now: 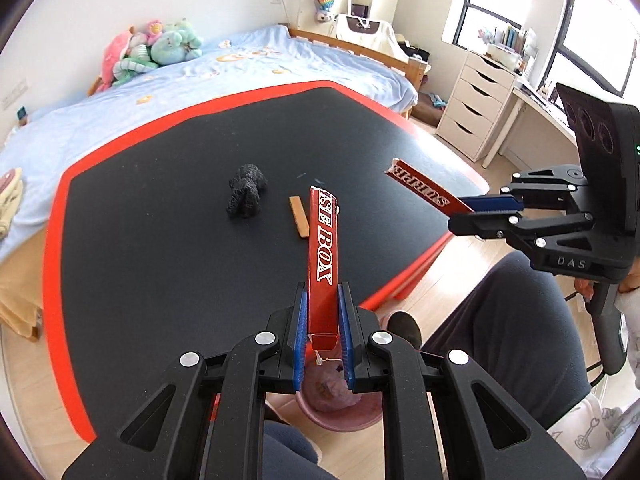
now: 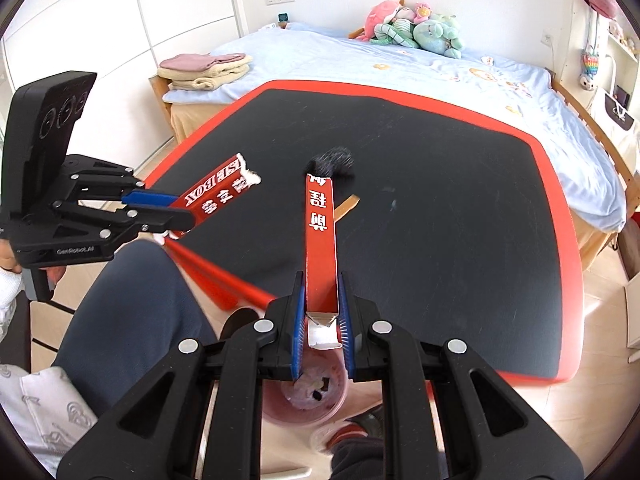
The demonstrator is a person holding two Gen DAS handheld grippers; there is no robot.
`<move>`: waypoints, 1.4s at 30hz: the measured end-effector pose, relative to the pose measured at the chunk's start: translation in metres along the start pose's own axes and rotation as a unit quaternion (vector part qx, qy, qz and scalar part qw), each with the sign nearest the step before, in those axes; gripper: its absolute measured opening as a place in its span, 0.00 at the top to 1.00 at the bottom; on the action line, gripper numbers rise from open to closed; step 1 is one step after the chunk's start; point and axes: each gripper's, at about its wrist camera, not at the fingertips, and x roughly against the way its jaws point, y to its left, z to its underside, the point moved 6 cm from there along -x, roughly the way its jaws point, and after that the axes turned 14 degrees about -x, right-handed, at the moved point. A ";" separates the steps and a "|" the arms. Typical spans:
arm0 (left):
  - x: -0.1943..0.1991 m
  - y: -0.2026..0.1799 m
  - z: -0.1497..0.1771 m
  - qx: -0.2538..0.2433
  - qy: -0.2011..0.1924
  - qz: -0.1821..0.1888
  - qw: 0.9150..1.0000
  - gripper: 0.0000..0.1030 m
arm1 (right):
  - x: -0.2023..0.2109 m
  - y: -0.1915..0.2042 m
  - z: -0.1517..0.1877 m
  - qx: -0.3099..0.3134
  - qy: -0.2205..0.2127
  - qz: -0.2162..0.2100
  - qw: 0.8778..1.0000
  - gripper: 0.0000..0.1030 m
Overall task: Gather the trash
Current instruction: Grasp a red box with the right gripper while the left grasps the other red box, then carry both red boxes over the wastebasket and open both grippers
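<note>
My left gripper (image 1: 323, 300) is shut on a torn red box piece (image 1: 323, 248) lettered "SE BOX"; it also shows in the right wrist view (image 2: 218, 196). My right gripper (image 2: 322, 292) is shut on another torn red box piece (image 2: 320, 240); in the left wrist view that piece (image 1: 424, 190) sticks out of the right gripper (image 1: 466, 214). Both are held near the table's front edge, above a pink trash bin (image 2: 304, 400) on the floor, also seen in the left wrist view (image 1: 336, 404). A black crumpled mesh wad (image 1: 246, 192) and a small wooden stick (image 1: 300, 216) lie on the black table (image 1: 160, 240).
The table has a red rim (image 1: 54, 280). A bed with a blue sheet (image 2: 400, 68) stands behind it, with plush toys (image 2: 416, 28) and folded towels (image 2: 204, 70). A white drawer unit (image 1: 476, 100) is at right. The person's legs (image 2: 132, 300) are by the bin.
</note>
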 end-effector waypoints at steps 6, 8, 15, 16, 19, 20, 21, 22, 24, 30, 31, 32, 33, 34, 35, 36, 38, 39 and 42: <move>0.006 -0.017 0.015 0.001 0.004 0.011 1.000 0.86 | 0.011 0.006 0.031 -0.008 0.011 -0.007 1.000 0.85; 0.007 -0.023 0.019 0.000 0.005 0.014 1.000 0.86 | 0.013 0.009 0.040 -0.009 0.017 -0.010 1.000 0.85; 0.008 -0.043 0.033 -0.001 0.012 0.027 1.000 0.86 | 0.017 0.015 0.067 -0.014 0.031 -0.014 0.999 0.85; 0.007 -0.045 0.035 -0.002 0.013 0.030 0.999 0.86 | 0.017 0.016 0.070 -0.014 0.033 -0.015 0.999 0.85; 0.006 -0.051 0.039 -0.004 0.016 0.034 0.999 0.86 | 0.017 0.017 0.076 -0.015 0.037 -0.017 0.999 0.85; 0.006 -0.052 0.040 -0.004 0.017 0.035 0.999 0.86 | 0.018 0.017 0.078 -0.017 0.038 -0.019 0.999 0.85; 0.005 -0.053 0.041 -0.004 0.019 0.035 0.999 0.86 | 0.018 0.017 0.079 -0.018 0.038 -0.019 0.999 0.85; 0.005 -0.054 0.043 -0.004 0.020 0.035 0.999 0.86 | 0.018 0.017 0.079 -0.019 0.038 -0.019 0.999 0.85; 0.005 -0.055 0.045 -0.004 0.020 0.035 0.999 0.86 | 0.018 0.017 0.079 -0.019 0.039 -0.021 0.999 0.85; 0.005 -0.057 0.047 -0.004 0.021 0.037 0.999 0.86 | 0.016 0.019 0.083 -0.019 0.045 -0.025 0.998 0.85; 0.005 -0.057 0.048 -0.003 0.022 0.038 0.999 0.86 | 0.015 0.019 0.083 -0.019 0.046 -0.026 0.998 0.85; 0.005 -0.057 0.049 -0.003 0.023 0.039 0.999 0.86 | 0.015 0.019 0.084 -0.019 0.047 -0.027 0.998 0.85; 0.005 -0.058 0.050 -0.003 0.025 0.041 0.999 0.86 | 0.014 0.019 0.085 -0.019 0.048 -0.028 0.998 0.85; 0.004 -0.059 0.050 -0.004 0.025 0.043 0.999 0.86 | 0.014 0.019 0.085 -0.019 0.050 -0.029 0.998 0.85; 0.004 -0.060 0.050 -0.004 0.025 0.046 0.999 0.84 | 0.012 0.020 0.086 -0.020 0.052 -0.033 0.998 0.84; 0.004 -0.059 0.050 -0.004 0.024 0.047 0.999 0.72 | 0.011 0.020 0.087 -0.020 0.054 -0.034 0.998 0.81; 0.003 -0.059 0.050 -0.001 0.020 0.045 0.999 0.38 | 0.006 0.018 0.088 -0.018 0.058 -0.027 0.998 0.47; 0.003 -0.058 0.049 0.004 0.013 0.046 0.999 0.22 | 0.006 0.017 0.088 -0.020 0.055 -0.027 0.998 0.29; 0.003 -0.053 0.049 0.015 0.008 0.033 0.999 0.15 | 0.006 0.014 0.088 -0.029 0.050 -0.025 0.998 0.14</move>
